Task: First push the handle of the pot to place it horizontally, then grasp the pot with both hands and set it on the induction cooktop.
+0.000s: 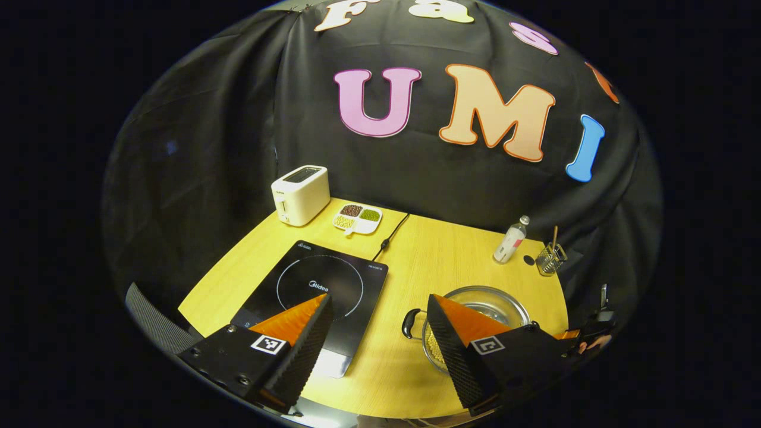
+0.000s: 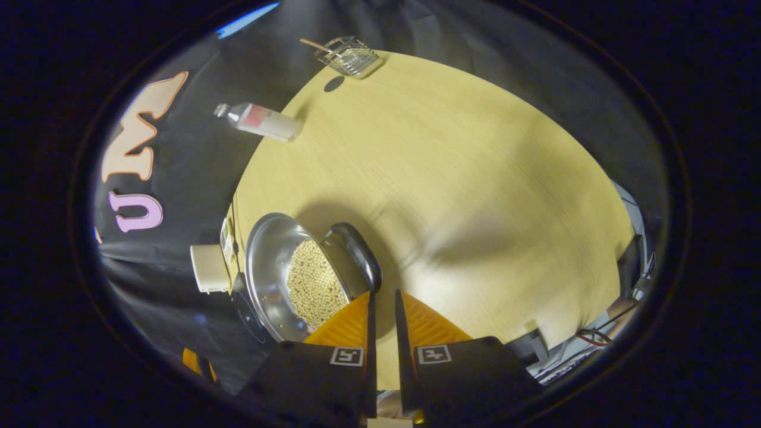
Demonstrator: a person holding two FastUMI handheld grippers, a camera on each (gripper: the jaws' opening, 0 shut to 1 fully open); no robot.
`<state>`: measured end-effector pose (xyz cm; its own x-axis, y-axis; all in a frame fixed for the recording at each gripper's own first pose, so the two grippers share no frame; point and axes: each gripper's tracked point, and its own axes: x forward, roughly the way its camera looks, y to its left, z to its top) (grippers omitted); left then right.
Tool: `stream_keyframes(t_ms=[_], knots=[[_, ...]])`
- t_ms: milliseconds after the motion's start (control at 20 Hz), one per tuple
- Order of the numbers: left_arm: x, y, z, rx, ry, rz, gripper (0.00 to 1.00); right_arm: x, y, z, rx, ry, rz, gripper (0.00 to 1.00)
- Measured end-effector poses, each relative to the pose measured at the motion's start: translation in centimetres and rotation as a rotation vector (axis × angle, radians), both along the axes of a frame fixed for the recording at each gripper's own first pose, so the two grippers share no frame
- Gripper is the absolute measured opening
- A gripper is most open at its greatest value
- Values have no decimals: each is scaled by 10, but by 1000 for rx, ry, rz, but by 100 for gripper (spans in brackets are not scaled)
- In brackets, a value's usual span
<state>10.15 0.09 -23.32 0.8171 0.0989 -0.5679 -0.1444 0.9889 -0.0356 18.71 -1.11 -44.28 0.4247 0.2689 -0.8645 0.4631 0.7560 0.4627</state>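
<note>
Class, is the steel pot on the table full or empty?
Partly filled: the pot holds a layer of small pale beans over its bottom, with bare steel wall above.

- I see a black cloth wall point(image 1: 238, 119) hanging in folds behind my table.
- My table point(image 1: 416, 261) is light yellow wood with a round edge.
- Soft light falls on it, with grey shadows point(image 2: 475, 238).
</note>
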Motion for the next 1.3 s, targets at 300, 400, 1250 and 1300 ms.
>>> stream_keyframes(t_ms=[300, 400, 1250, 1300], knots=[[-6, -8, -31, -42, 76, -4, 97, 9, -10, 17, 23, -81, -18, 44], [-8, -11, -45, -45, 116, -10, 97, 11, -7, 25, 33, -121, -1, 50], [39, -51, -128, -97, 381, -232, 100, 53, 1, 37, -77, -164, 269, 93], [42, -55, -135, -105, 405, -248, 97, 54, 0, 32, -83, -145, 274, 93]])
